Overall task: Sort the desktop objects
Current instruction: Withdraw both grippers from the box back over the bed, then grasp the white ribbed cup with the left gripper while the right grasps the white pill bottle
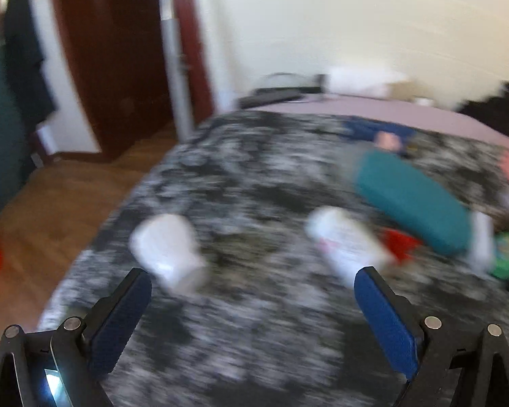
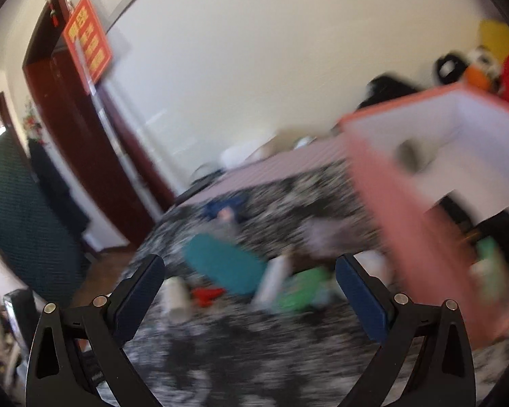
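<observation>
Black-and-white mottled fabric covers the work surface, where the objects to sort lie scattered. At its right edge stands a pink open-topped box with white inner walls, probably the sorting bin. Near the middle lie a teal oblong case, a white plastic bottle and a white paper cup. The left gripper and right gripper both hover spread wide, holding nothing. Heavy blur risks a misjudged reach that tips the cup. Small red and green items stay unidentifiable.
</observation>
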Demonstrator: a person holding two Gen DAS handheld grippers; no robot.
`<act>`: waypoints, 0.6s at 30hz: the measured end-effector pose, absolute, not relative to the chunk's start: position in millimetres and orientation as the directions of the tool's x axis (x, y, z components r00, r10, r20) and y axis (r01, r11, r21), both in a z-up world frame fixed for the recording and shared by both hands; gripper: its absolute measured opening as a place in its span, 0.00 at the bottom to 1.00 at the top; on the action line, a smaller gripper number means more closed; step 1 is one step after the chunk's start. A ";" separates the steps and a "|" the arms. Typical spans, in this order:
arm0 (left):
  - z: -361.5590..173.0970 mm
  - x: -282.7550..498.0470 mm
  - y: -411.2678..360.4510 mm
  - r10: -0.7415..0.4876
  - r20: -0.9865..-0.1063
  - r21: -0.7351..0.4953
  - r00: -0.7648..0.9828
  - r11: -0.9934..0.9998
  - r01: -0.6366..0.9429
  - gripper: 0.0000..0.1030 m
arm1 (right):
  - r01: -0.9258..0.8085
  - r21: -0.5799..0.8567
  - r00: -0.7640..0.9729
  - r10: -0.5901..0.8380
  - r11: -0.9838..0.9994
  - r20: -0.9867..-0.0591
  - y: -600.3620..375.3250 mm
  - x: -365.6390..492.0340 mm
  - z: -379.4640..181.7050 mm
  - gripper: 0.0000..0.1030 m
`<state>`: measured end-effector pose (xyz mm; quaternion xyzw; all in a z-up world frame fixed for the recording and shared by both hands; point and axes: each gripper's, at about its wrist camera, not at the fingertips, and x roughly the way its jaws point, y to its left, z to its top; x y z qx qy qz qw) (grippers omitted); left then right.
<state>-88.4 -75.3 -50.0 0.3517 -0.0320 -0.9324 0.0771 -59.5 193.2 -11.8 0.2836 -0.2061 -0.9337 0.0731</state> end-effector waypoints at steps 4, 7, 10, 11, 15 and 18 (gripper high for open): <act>-50.5 -104.5 -123.0 -0.222 -0.665 0.107 -0.713 -0.973 0.202 0.96 | 0.171 0.330 -0.782 -0.332 -0.928 -0.527 119.6 -110.5 -20.1 0.88; -57.8 -114.7 -143.6 -0.270 -0.680 0.120 -0.682 -0.958 0.260 0.96 | 0.250 0.337 -0.721 -0.407 -0.908 -0.561 78.0 -146.8 -36.0 0.81; -68.0 -126.3 -152.5 -0.225 -0.707 0.074 -0.671 -0.966 0.246 0.96 | 0.275 0.327 -0.670 -0.424 -0.904 -0.609 47.7 -172.7 -57.9 0.76; -71.6 -130.6 -153.0 -0.219 -0.712 0.075 -0.667 -0.969 0.237 0.96 | 0.274 0.326 -0.649 -0.424 -0.905 -0.632 39.6 -180.3 -69.7 0.76; -90.0 -149.3 -157.6 -0.226 -0.743 0.082 -0.630 -0.965 0.250 0.96 | 0.265 0.312 -0.571 -0.409 -0.913 -0.712 21.5 -198.5 -107.9 0.73; -107.1 -166.3 -165.1 -0.188 -0.788 0.035 -0.586 -0.964 0.262 0.96 | 0.275 0.237 -0.524 -0.352 -0.932 -0.776 7.3 -207.8 -130.2 0.57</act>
